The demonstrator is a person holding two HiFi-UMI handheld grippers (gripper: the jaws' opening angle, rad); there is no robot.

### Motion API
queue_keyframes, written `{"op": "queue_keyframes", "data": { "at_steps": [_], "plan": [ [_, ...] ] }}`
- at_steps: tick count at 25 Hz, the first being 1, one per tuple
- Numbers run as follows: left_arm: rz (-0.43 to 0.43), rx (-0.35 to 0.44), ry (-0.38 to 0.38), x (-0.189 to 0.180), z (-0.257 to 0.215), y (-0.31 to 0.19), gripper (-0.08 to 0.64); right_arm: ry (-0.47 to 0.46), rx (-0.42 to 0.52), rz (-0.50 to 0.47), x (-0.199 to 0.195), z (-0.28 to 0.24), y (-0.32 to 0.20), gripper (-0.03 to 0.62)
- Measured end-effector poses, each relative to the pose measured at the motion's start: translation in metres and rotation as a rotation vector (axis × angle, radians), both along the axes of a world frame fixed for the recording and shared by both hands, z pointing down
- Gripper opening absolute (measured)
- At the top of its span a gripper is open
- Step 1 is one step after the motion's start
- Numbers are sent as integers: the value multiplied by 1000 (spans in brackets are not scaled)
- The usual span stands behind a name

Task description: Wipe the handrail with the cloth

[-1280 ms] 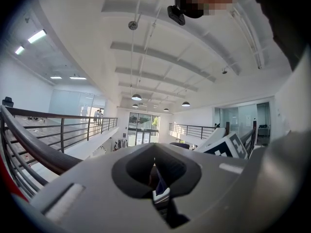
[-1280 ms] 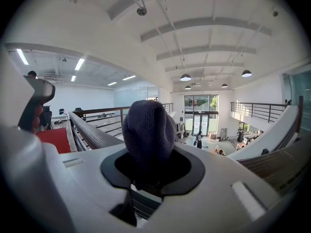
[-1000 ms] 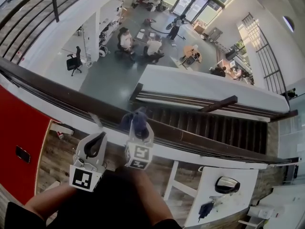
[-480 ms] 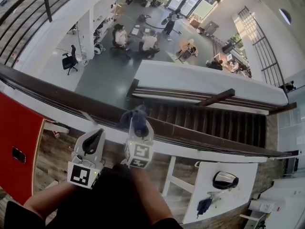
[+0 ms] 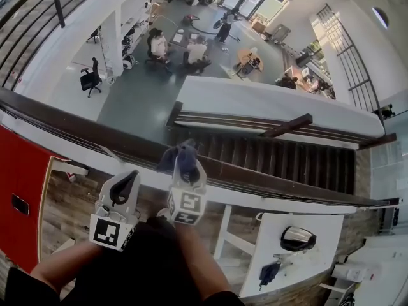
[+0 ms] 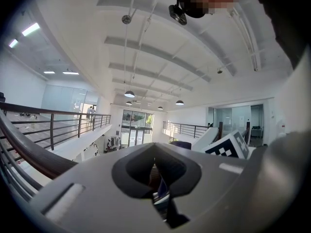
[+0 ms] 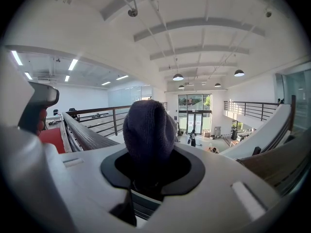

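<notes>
My right tool (image 5: pixel 183 166) pinches the cloth (image 5: pixel 174 157) at the handrail (image 5: pixel 268 183); my left tool (image 5: pixel 126 185) is closed on nothing. If that pinch loosens, I'd expect the cloth to drop beyond.

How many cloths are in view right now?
1 for certain: the dark cloth clamped in the right tongs, at the handrail. A dark item on the white table below could be another, but it is too small to tell.

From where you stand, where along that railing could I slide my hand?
The handrail is bare left of the cloth, by the red panel, and again right of it, before the staircase. It is crowded in the middle, where the right gripper holds the cloth at the rail and the left gripper sits beside.
</notes>
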State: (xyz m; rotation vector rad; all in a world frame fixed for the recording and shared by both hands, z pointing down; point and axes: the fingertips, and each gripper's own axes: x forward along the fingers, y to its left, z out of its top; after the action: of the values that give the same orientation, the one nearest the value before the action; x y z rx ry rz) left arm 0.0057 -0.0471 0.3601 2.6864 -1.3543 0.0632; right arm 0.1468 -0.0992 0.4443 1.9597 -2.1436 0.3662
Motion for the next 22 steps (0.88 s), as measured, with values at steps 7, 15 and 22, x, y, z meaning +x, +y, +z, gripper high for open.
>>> {"op": "queue_keyframes", "data": {
  "at_steps": [7,15,22],
  "plan": [
    [25,-4,-3,19,5,7,0,-12,2,20,20,0,6,109],
    [55,4,0,41,5,11,0,-9,6,37,44,0,13,109],
    [54,0,13,56,4,13,0,-19,10,73,69,1,18,109]
  ]
}}
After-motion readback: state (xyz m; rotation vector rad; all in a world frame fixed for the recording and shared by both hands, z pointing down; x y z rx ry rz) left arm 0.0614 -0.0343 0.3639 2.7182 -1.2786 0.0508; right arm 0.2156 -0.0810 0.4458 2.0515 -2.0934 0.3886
